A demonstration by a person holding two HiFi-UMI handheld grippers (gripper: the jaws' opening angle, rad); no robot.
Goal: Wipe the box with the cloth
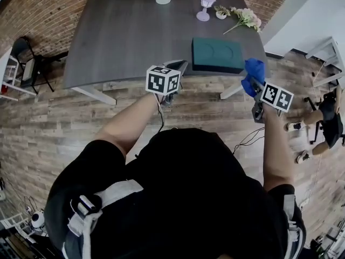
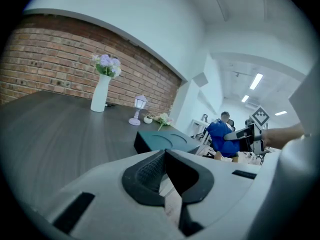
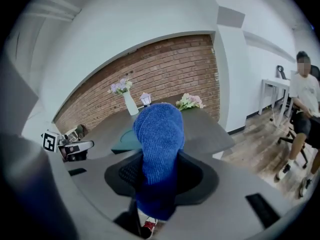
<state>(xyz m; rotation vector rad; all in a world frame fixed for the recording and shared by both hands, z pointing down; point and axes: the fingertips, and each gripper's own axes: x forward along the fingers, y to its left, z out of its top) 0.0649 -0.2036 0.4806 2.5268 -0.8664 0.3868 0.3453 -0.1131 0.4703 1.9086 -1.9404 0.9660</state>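
- How are the 2 arms held?
- Both reach forward from the body with the elbows bent, forearms bare below black sleeves. The left arm (image 1: pixel 129 125) angles in toward the middle. The right arm (image 1: pixel 276 150) runs almost straight ahead along the side.
- What about the left gripper (image 2: pixel 165 156)?
- Its 2 jaws are pressed together at the tips, with nothing between them.
- And the right gripper (image 3: pixel 161 176)?
- It is clamped on a blue cloth (image 3: pixel 159 129), which stands up out of the jaws in a bunched fold.
- How do the 2 grippers sit relative to each other?
- Side by side and well apart, both pointing forward.
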